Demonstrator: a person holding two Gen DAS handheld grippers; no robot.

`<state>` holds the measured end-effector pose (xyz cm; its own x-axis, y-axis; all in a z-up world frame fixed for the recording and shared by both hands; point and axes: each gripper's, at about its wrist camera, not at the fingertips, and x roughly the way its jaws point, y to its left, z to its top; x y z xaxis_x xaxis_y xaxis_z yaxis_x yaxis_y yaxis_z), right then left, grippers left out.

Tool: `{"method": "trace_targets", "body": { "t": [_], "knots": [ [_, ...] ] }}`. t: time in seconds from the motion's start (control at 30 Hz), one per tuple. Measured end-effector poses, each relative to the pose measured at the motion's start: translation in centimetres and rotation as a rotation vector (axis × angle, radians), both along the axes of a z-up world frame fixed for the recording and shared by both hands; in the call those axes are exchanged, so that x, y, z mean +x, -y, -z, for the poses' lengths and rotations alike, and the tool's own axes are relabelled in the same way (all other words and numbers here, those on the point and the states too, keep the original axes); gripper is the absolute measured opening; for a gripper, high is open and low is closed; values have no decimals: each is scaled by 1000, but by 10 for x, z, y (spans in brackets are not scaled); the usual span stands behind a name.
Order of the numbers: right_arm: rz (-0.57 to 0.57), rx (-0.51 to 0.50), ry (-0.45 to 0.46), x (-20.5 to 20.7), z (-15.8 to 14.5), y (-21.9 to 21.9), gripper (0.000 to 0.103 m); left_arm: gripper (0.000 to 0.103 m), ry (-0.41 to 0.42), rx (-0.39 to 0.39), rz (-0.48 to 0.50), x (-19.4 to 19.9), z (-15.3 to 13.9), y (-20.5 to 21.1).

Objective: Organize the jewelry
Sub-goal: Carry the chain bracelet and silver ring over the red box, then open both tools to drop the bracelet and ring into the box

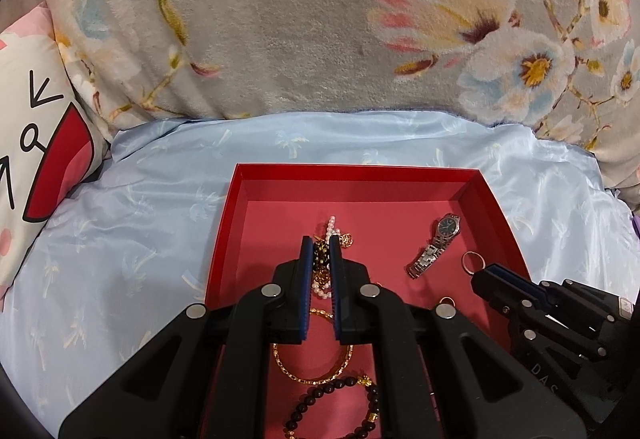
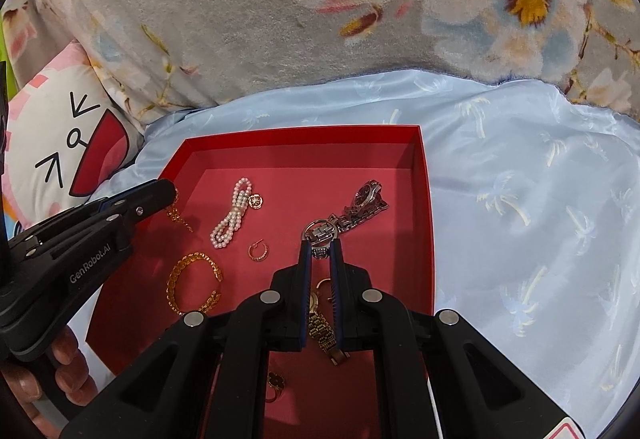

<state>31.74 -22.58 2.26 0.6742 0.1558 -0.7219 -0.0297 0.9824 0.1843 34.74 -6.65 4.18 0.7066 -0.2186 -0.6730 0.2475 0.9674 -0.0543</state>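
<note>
The right gripper (image 2: 319,253), jaws narrowed on a ring (image 2: 319,229), sits just before the silver watch (image 2: 362,205), nearer it than the left.

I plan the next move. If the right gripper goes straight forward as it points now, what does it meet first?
Probably the silver ring at the right gripper's tips, then the silver watch beyond; depth is unclear.

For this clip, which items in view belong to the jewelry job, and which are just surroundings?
Job:
red tray
pearl strand
silver watch
gold chain bracelet
hoop earring
dark bead bracelet

Surroundings:
floral blanket
blue sheet
cartoon pillow
</note>
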Motion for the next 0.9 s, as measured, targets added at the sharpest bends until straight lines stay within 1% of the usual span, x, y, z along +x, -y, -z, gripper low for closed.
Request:
{"method": "trace_targets", "body": {
  "t": [0.43,0.53,0.6,0.67,0.73,0.9],
  "knots": [
    [7,-1,-13,4,7,2,9,8,-2,13,0,1,5,3],
    [13,-4,-3,3,5,2,10,9,-2,15,-8,1,6,3],
    [16,1,-1,1,4,2,13,13,-3,13,-17,0,6,2],
    [17,6,7,-2,1,2,19,31,-1,13,-28,-1,5,0],
    [19,2,17,-7,-2,2,29,37,10,17,-37,-6,4,-1],
    [17,-24,39,-25,-9,-5,38,37,25,25,-32,-20,-1,-2]
  ]
}}
